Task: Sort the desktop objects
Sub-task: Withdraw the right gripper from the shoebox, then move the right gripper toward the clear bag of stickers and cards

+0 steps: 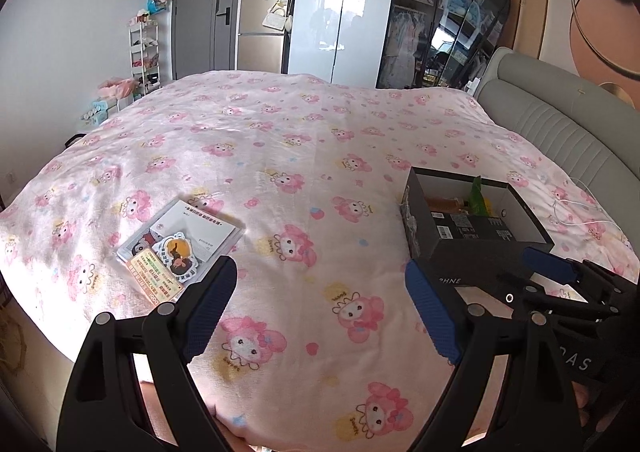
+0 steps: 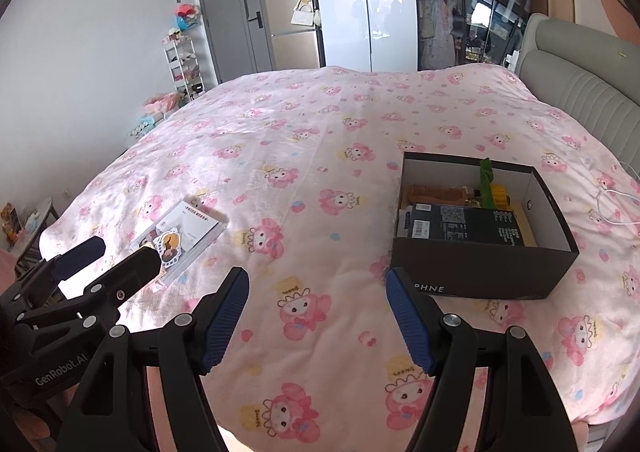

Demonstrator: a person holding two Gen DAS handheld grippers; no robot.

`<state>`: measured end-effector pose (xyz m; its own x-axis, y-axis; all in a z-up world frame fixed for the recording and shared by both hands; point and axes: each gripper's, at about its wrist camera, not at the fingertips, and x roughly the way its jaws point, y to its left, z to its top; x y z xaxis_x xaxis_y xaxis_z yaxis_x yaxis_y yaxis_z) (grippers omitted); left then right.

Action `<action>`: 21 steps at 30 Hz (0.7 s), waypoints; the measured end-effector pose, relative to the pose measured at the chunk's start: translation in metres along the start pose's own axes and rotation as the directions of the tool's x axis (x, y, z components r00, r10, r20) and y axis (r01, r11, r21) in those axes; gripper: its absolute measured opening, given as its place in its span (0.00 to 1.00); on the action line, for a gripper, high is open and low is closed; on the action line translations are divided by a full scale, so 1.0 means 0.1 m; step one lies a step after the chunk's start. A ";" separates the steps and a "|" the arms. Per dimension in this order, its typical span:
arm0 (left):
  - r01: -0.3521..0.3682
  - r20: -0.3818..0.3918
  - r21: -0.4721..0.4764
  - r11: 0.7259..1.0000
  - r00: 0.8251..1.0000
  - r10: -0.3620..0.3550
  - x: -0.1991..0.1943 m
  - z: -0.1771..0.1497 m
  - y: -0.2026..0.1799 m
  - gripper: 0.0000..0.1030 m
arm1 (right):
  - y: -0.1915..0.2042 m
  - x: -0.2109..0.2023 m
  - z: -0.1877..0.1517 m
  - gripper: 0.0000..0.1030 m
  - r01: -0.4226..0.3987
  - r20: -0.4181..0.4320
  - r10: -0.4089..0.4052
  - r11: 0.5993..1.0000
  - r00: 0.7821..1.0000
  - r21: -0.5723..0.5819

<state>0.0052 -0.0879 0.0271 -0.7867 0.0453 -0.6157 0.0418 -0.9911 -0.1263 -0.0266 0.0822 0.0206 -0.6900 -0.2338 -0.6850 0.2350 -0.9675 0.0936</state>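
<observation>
While both tools hover low over the near edge of the bed, neither carries anything. Left hand-held gripper (image 1: 320, 312): jaws spread wide, blue-padded fingers (image 1: 210, 308) apart, only bedding between them. Right hand-held gripper (image 2: 316, 316): likewise spread wide, nothing between its blue pads (image 2: 226, 318). The two sit side by side; the left one shows at the lower left of the right wrist view, the right one at the lower right of the left wrist view.

Bed cover (image 2: 320, 124): pink, printed with cartoon characters, spread across the whole bed.

Ahead and left of the left hand-held gripper: a small pile of flat items (image 1: 180, 240) lying on the cover. It consists of a white booklet or card in a clear sleeve, a cartoon sticker (image 1: 176, 252) on top, and an orange printed card (image 1: 154, 276) at the near end. The left finger's tip sits just beside the pile in that view; contact cannot be judged.

Ahead and right: an open black box (image 2: 480, 268), upright on the cover, lettering "PHNE" visible on its near wall. Inside it: a flat black package with a barcode label (image 2: 464, 226), a brown comb (image 2: 432, 192) behind that, a green packet (image 2: 486, 180) standing upright, and something yellow (image 2: 500, 194) beside the packet.

White cable (image 2: 616, 208) lies on the cover right of the box, near the grey padded headboard (image 2: 580, 92).
</observation>
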 end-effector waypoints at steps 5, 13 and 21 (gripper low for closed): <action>-0.019 0.007 -0.023 1.000 1.000 0.019 0.01 0.02 0.13 0.85 | 0.16 0.11 0.08 0.67 -0.002 0.003 0.002 0.999 1.000 -0.054; -0.069 0.025 -0.077 0.995 0.997 0.071 -0.02 0.07 0.48 0.85 | 0.50 0.26 0.24 0.67 -0.040 0.011 0.042 0.989 0.999 -0.141; -0.127 0.034 -0.147 0.981 0.990 0.133 -0.02 0.02 0.92 0.85 | 0.93 0.51 0.34 0.67 -0.096 -0.024 0.093 0.971 0.995 -0.220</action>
<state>0.0094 -0.1791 0.0189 -0.7942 -0.0917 -0.6006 0.2315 -0.9597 -0.1596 -0.0630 -0.0231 0.0187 -0.6489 -0.3202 -0.6902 0.4445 -0.8958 -0.0022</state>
